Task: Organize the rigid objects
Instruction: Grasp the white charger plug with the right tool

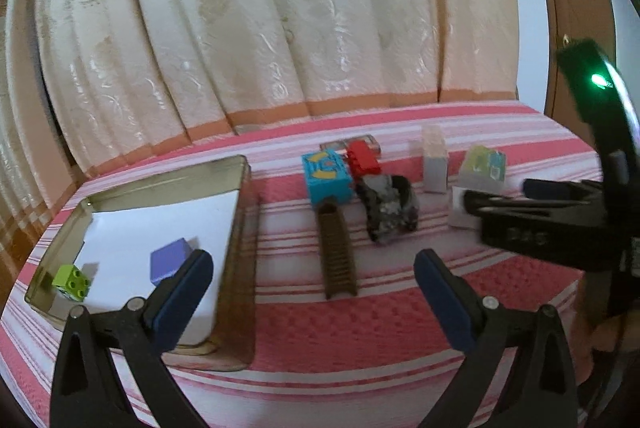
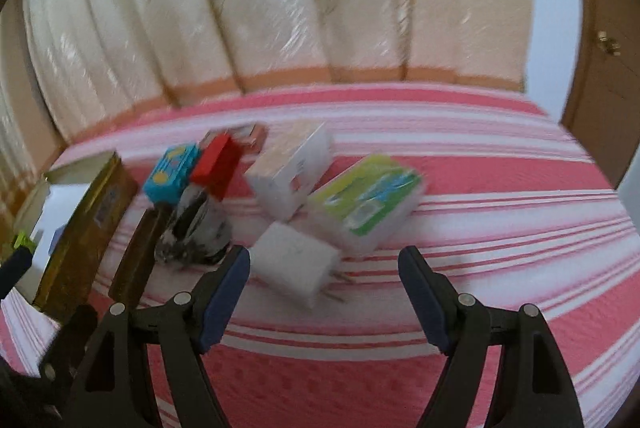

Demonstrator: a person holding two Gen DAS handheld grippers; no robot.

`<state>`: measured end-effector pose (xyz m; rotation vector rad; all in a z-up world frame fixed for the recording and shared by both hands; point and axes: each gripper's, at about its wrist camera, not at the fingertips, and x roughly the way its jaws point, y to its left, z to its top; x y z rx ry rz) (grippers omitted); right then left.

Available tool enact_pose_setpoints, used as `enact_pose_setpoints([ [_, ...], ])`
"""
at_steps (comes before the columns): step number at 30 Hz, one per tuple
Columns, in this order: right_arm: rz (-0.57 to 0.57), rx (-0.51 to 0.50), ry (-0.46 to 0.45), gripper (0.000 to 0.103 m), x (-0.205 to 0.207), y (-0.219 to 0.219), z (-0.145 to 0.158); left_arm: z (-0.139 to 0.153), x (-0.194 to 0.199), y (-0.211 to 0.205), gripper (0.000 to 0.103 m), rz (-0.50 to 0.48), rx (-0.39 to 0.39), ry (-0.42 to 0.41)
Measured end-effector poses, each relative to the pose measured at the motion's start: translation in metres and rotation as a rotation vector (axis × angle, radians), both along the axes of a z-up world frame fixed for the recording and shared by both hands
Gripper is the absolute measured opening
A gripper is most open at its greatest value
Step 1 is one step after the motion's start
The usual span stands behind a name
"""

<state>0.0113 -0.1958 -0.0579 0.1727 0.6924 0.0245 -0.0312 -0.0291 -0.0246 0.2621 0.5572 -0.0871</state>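
Observation:
A gold metal tin [image 1: 240,228] lies open on the striped bed at the left, holding a purple block [image 1: 170,260] and a green brick [image 1: 72,280]. On the bed lie a brown ladder piece [image 1: 338,252], a blue box [image 1: 326,176], a red brick [image 1: 362,158] and a grey-black toy [image 1: 390,208]. My left gripper [image 1: 314,268] is open and empty, above the tin's right edge and the ladder. My right gripper [image 2: 324,264] is open and empty, just above a white charger plug [image 2: 296,268]. A white box [image 2: 292,168] and a green-white box [image 2: 368,200] lie beyond it.
The pink and white striped bedspread [image 2: 480,228] stretches to the right. Cream curtains [image 1: 280,28] hang behind the bed. A wooden door [image 2: 608,88] stands at the right. The right gripper's body [image 1: 560,212] shows in the left wrist view at the right.

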Motion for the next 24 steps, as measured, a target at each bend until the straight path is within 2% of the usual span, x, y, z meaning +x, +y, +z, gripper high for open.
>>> enact_pose_setpoints([
  [1, 0.022, 0.012, 0.016, 0.072, 0.004, 0.002, -0.002, -0.001, 0.001, -0.001, 0.101, 0.002, 0.002, 0.007],
  [6, 0.06, 0.008, 0.098, 0.071, 0.023, 0.009, -0.013, -0.009, 0.012, -0.01, 0.101, -0.012, 0.009, 0.073],
  [9, 0.074, 0.0, 0.096, 0.07, 0.029, 0.01, -0.013, -0.013, 0.017, -0.016, 0.101, -0.02, 0.017, 0.108],
  [11, 0.086, -0.045, 0.101, 0.063, 0.029, 0.014, -0.013, -0.015, 0.02, -0.017, 0.101, -0.016, 0.012, 0.125],
  [15, 0.126, -0.08, 0.096, 0.062, 0.023, 0.015, -0.013, -0.019, 0.027, -0.013, 0.101, -0.006, -0.012, 0.171],
  [21, 0.091, 0.051, 0.051, 0.062, 0.013, -0.012, -0.01, -0.022, 0.035, -0.022, 0.101, -0.012, 0.002, 0.189],
  [24, 0.067, 0.067, 0.002, 0.062, 0.007, -0.017, -0.004, -0.024, 0.044, -0.03, 0.1, 0.005, 0.031, 0.189],
])
